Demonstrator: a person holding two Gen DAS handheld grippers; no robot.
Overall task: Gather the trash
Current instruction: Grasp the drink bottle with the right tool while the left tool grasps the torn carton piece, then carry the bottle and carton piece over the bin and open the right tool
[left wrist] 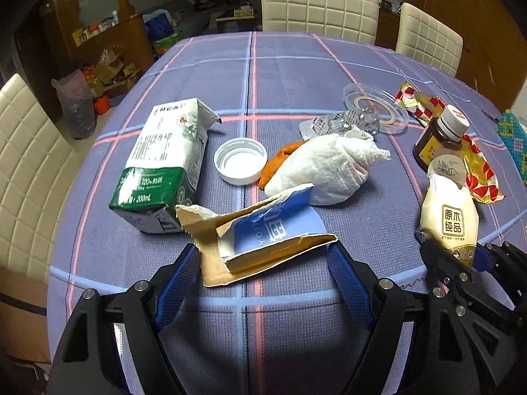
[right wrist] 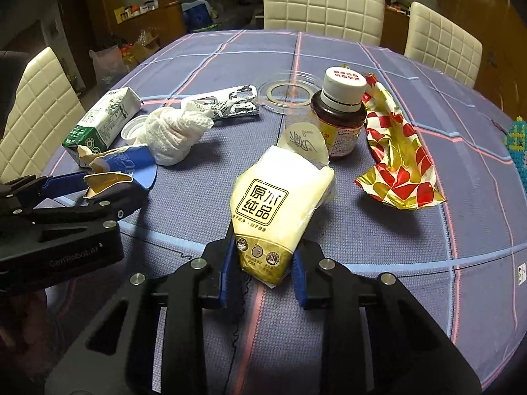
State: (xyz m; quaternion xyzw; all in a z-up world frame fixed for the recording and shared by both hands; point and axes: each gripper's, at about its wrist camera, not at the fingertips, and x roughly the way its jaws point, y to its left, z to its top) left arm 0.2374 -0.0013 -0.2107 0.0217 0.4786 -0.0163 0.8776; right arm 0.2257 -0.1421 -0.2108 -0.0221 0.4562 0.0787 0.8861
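Note:
My left gripper [left wrist: 265,256] stands around a torn blue and brown cardboard box [left wrist: 260,240] on the table; its jaws are wide, with the box edges at the blue pads, grip unclear. It also shows in the right wrist view [right wrist: 98,187]. My right gripper [right wrist: 263,263] is shut on the bottom end of a cream tissue pack [right wrist: 280,197], also seen in the left wrist view [left wrist: 449,217]. Around lie a green milk carton [left wrist: 164,164], a white cap [left wrist: 240,161], a wadded white tissue [left wrist: 329,168], an orange peel [left wrist: 280,161] and a foil blister pack [left wrist: 339,123].
A brown pill bottle [right wrist: 339,115], a clear plastic lid [right wrist: 290,93] and a red and gold wrapper [right wrist: 402,158] lie to the right. White chairs [right wrist: 324,3] stand around the checked purple tablecloth [right wrist: 362,263]. A plastic bag [left wrist: 77,105] sits on the floor at left.

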